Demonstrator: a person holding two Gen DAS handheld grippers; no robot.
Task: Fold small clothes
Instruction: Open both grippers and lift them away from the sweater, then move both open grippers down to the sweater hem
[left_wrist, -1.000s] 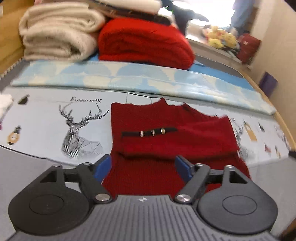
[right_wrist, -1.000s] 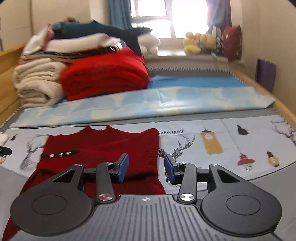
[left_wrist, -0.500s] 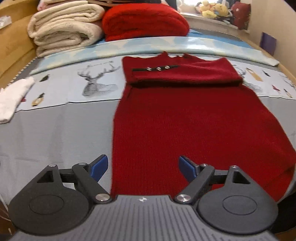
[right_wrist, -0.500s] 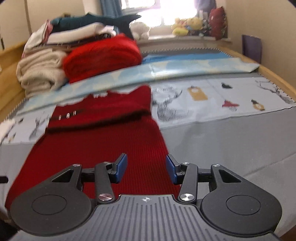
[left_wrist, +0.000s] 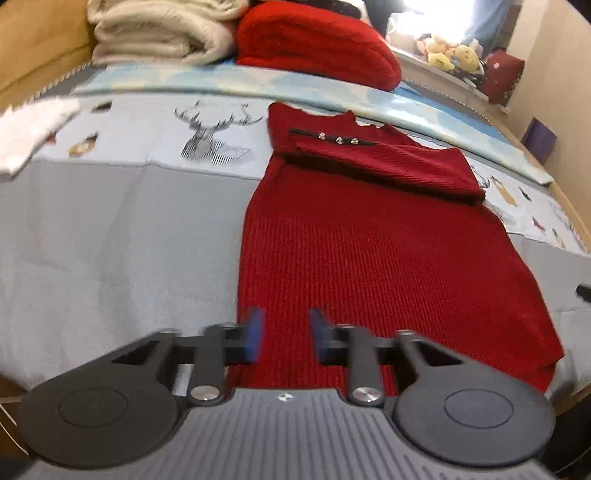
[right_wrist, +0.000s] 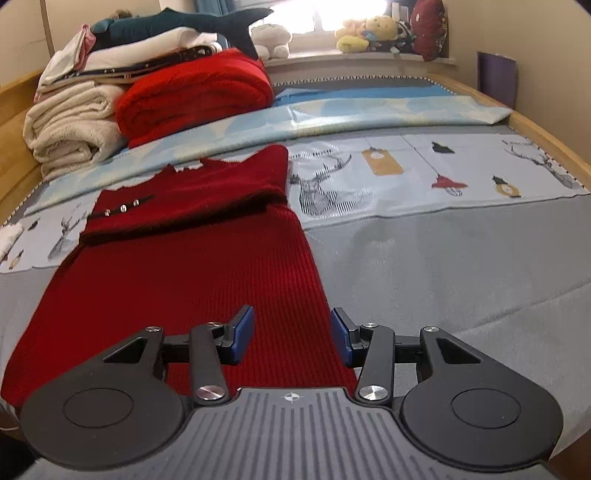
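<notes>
A dark red knitted dress (left_wrist: 369, 251) lies flat on the bed, its sleeves folded across the chest below a black strap with three metal studs (left_wrist: 338, 139). It also shows in the right wrist view (right_wrist: 192, 266). My left gripper (left_wrist: 284, 338) hovers over the dress's near left hem corner, jaws narrowed but apart, holding nothing. My right gripper (right_wrist: 291, 334) is open over the near right hem edge, empty.
A grey and patterned bedspread (right_wrist: 443, 258) covers the bed. Folded cream blankets (right_wrist: 70, 125) and a red blanket (right_wrist: 195, 92) are stacked at the far left. A white cloth (left_wrist: 29, 129) lies at the left. Plush toys (right_wrist: 365, 33) sit on the windowsill.
Both grippers have pulled back from the dress's chest to its near hem. The left gripper's jaws have narrowed in the last half second. The dress has not moved.
</notes>
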